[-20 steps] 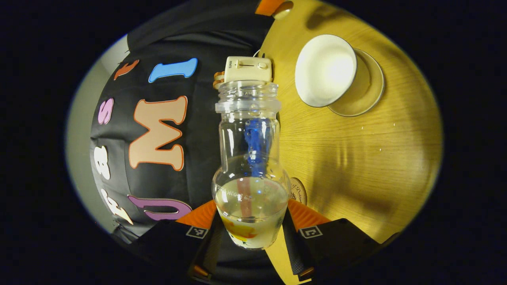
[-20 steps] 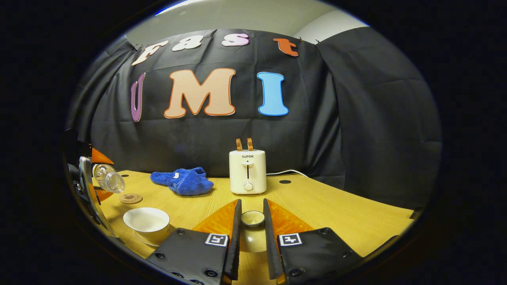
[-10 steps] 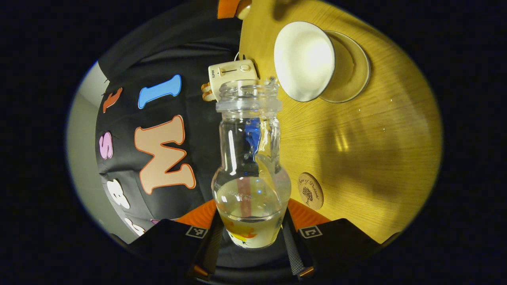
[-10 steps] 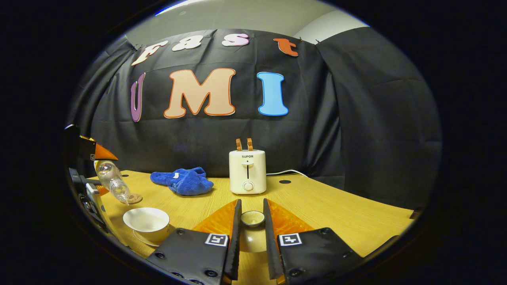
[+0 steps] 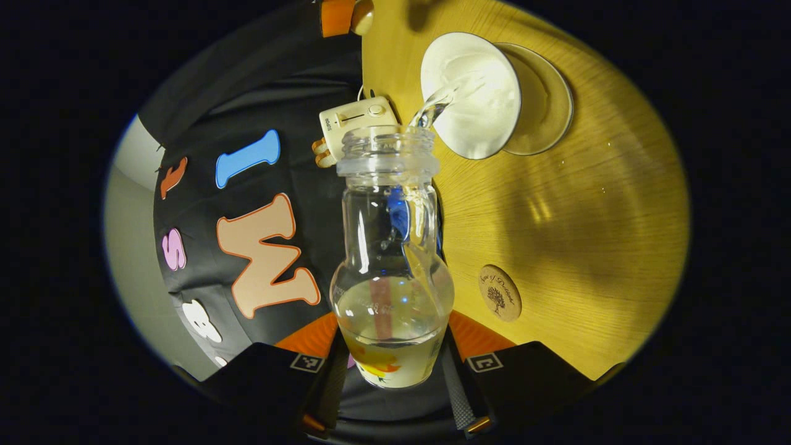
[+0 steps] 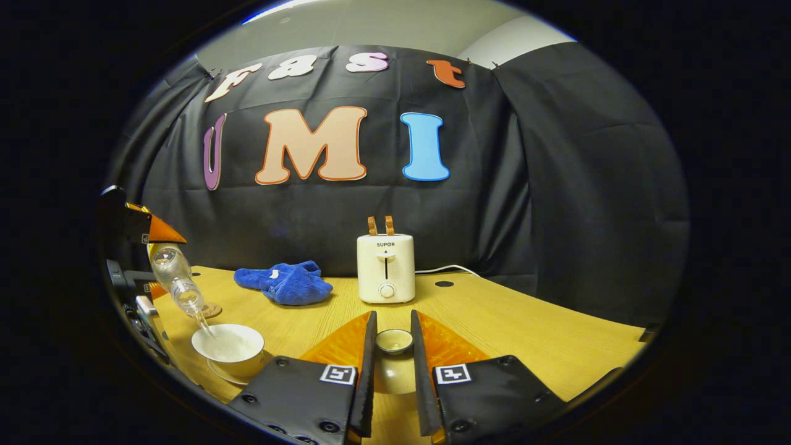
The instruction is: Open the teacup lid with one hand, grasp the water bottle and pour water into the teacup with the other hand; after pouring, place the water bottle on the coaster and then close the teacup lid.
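1. Yellow wooden table (image 6: pixel 507 321) fills the booth floor; a white toaster (image 6: pixel 385 268) and a blue plush cloth (image 6: pixel 283 284) sit at the back, away from my work.
2. My left gripper (image 5: pixel 389 364) is clenched on the clear glass water bottle (image 5: pixel 389 259), which is tilted with its mouth over the cup.
3. Water runs into the white round teacup (image 5: pixel 473 93) on its saucer (image 5: pixel 547 105).
4. My right gripper (image 6: pixel 390 364) grasps the small cup lid (image 6: pixel 393 341) between both fingers, held well apart from the cup.
5. I judge that too much tilt could overshoot the rim or overflow the cup.
6. The round wooden coaster (image 5: pixel 500 292) waits near the cup.
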A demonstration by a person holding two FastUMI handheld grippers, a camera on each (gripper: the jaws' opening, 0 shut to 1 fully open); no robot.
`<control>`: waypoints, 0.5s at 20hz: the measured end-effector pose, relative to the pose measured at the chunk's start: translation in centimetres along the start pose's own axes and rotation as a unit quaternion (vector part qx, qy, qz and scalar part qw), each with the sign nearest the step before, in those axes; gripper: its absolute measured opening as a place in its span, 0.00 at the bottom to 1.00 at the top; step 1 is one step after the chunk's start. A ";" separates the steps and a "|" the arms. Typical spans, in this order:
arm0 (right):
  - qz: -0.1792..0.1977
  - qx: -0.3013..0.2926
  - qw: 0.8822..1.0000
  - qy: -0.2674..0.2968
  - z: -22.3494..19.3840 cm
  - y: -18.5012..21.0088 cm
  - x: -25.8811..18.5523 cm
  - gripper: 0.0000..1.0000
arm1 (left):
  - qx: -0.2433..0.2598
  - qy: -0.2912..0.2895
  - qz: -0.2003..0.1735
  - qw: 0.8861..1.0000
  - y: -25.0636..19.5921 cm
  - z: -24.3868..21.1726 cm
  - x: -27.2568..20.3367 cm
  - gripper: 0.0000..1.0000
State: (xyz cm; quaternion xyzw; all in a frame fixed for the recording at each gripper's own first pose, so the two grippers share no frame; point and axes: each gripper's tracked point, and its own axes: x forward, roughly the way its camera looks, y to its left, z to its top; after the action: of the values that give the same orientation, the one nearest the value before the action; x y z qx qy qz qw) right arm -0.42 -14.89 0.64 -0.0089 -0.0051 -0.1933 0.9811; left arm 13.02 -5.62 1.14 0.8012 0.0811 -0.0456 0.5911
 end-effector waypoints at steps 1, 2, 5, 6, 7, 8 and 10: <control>0.000 0.000 1.000 0.000 0.0 0.0 0.0 0.32 | 0.004 -0.001 0.002 1.000 0.2 0.1 0.0 0.68; 0.000 0.000 1.000 0.000 0.0 0.0 0.0 0.32 | 0.008 0.000 0.003 1.000 0.4 0.1 0.0 0.68; 0.000 0.000 1.000 0.000 0.0 0.0 -0.1 0.32 | 0.022 -0.001 0.012 1.000 1.2 0.2 0.0 0.67; 0.000 0.000 1.000 0.000 0.0 0.0 0.0 0.33 | 0.027 0.000 0.014 1.000 1.5 0.1 -0.1 0.68; 0.000 0.000 1.000 0.000 0.0 0.0 0.0 0.33 | 0.032 0.000 0.017 0.999 1.7 0.1 -0.1 0.68; 0.000 0.000 1.000 0.000 0.0 0.0 0.0 0.32 | 0.036 0.001 0.018 0.999 2.0 0.1 -0.1 0.68; 0.000 0.000 1.000 0.000 0.0 0.0 -0.1 0.33 | 0.046 0.002 0.024 0.999 2.5 0.0 -0.2 0.68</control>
State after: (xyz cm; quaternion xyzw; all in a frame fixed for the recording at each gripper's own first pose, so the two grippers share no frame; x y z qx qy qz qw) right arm -0.47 -14.86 0.63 -0.0085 -0.0050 -0.1934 0.9811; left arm 13.30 -6.35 3.48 0.8291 0.0609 -0.0340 0.5547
